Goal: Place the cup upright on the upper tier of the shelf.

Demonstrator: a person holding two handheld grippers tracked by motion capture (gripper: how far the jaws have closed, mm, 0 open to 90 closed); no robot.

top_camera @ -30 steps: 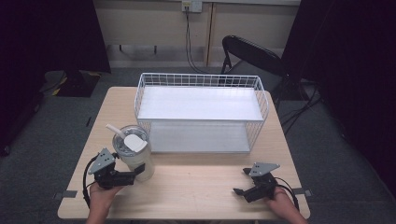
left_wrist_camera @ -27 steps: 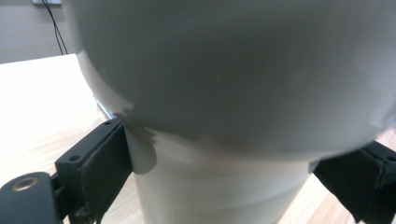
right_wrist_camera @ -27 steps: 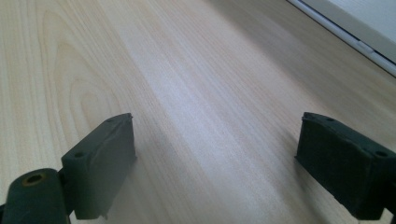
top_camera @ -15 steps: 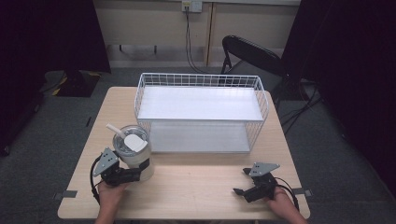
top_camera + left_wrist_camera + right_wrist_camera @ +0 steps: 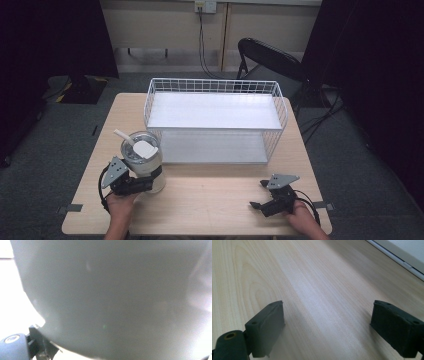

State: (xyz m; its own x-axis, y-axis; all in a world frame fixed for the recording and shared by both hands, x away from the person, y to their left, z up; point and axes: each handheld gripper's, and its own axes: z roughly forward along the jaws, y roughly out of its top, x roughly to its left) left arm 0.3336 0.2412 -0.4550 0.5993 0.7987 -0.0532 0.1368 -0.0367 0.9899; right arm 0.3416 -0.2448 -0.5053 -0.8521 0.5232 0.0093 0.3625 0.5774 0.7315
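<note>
At front-left of the table, the tumbler stands upright with lid and straw, just in front of the wire basket. Left gripper has its jaws around the tumbler's lower body, clamped on; in the left gripper view the tumbler wall sits right up against the lens. Right gripper rests front-right, well apart, jaws wide, holding nothing.

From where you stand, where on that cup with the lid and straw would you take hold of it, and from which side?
Take the cup low on its round body, coming in level from the person's side, as the left tongs seem to be doing. Its upright pose leaves the smooth wall free, while the lid and slanted straw make a top grip awkward.
</note>
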